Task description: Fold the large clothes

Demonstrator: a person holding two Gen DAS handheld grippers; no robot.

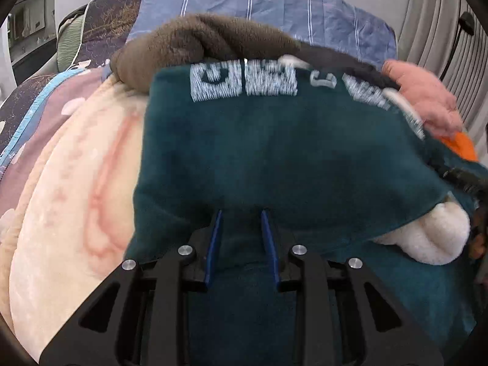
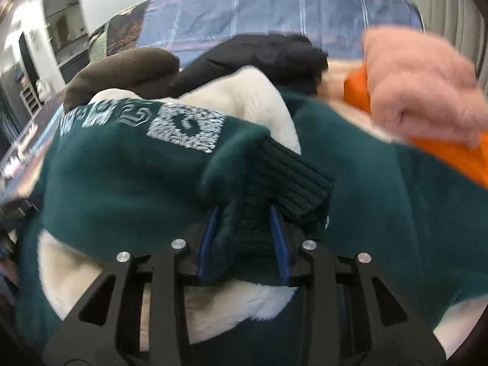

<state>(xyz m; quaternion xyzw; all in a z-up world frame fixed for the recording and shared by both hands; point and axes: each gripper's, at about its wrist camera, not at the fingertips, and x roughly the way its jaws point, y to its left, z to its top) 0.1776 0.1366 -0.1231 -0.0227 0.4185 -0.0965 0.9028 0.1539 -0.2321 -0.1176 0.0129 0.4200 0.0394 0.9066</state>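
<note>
A dark green fleece sweatshirt [image 1: 274, 152] with grey-white embroidered letters and a white fleece lining [image 1: 427, 238] lies over a bed of piled clothes. My left gripper [image 1: 241, 216] is shut on a fold of its green body, blue pads pinching the fabric. In the right wrist view the same sweatshirt [image 2: 122, 177] fills the frame. My right gripper [image 2: 244, 213] is shut on its ribbed dark green cuff [image 2: 289, 180], with the white lining [image 2: 238, 299] bulging under the fingers.
A brown fleece garment [image 1: 198, 42], a black garment [image 2: 268, 55], a pink fluffy garment [image 2: 421, 85] and an orange one [image 2: 451, 155] lie behind the sweatshirt. A peach blanket [image 1: 73, 183] is at left. A blue striped sheet [image 1: 274, 3] covers the far bed. A curtain [image 1: 439, 30] hangs right.
</note>
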